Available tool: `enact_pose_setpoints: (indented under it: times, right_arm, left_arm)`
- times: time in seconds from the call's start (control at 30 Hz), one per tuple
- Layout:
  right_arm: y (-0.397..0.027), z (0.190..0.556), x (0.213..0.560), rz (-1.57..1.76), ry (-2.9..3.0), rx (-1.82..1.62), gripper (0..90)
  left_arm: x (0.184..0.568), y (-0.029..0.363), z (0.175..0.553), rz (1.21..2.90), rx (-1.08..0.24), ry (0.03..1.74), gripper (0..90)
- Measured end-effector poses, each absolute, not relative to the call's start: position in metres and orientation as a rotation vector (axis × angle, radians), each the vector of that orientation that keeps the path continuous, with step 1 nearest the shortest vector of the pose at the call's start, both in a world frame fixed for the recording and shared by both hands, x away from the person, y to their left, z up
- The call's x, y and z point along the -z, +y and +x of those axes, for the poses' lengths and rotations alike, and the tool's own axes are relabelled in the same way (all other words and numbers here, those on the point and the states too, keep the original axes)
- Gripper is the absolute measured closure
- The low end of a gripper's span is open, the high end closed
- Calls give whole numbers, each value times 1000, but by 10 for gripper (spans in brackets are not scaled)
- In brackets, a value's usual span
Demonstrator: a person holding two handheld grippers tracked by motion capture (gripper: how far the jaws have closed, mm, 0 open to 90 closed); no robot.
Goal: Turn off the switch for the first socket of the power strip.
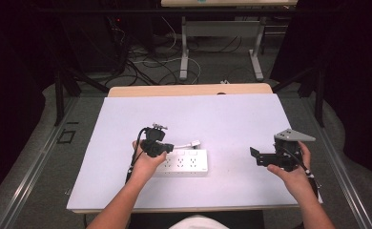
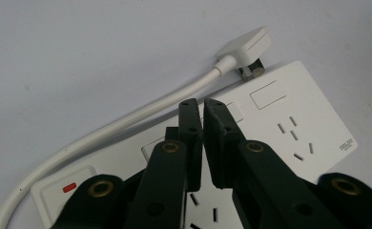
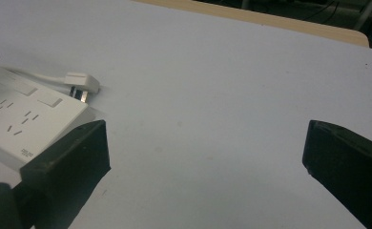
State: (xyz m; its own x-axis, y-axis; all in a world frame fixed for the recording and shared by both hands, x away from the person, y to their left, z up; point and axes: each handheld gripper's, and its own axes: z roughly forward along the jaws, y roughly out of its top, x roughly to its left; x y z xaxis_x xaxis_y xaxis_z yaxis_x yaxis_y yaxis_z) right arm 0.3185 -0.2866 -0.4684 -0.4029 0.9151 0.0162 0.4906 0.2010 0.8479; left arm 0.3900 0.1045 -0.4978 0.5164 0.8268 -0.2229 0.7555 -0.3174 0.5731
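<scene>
Two hand-held grippers: the left hand-held gripper (image 1: 167, 149), jaws nearly closed on nothing, hovers over one white power strip (image 1: 184, 163) at tabletop (image 1: 232, 114) centre. Right hand-held gripper (image 1: 254, 153), at 3 o'clock, gapes wide. One plug (image 1: 194, 142) lies beyond, at 12 o'clock.

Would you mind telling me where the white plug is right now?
In the high view the white plug lies on the white table cover, just beyond the power strip, right of the left gripper.

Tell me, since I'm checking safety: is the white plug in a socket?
Out. The plug lies on the table beside the power strip, prongs exposed.
</scene>
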Motion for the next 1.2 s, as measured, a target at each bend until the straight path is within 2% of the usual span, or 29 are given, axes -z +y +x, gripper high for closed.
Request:
enact_pose_setpoints:
  times: [0.1,0.23,0.57,0.8,1.2]
  right_arm:
    - [-286,318,468,1304,1982,-1108,13]
    - [-286,318,467,1298,1978,-1116,13]
    - [-288,317,466,1302,1964,-1117,13]
    - [-287,316,465,1311,1958,-1123,13]
    - [-289,316,464,1304,1960,-1119,13]
  left_arm:
    - [495,104,388,2122,-155,1276,802]
    - [488,106,386,2119,-161,1246,725]
    - [472,113,380,2079,-190,1214,644]
    - [459,122,377,2041,-204,1192,535]
    - [439,142,371,1987,-284,1144,477]
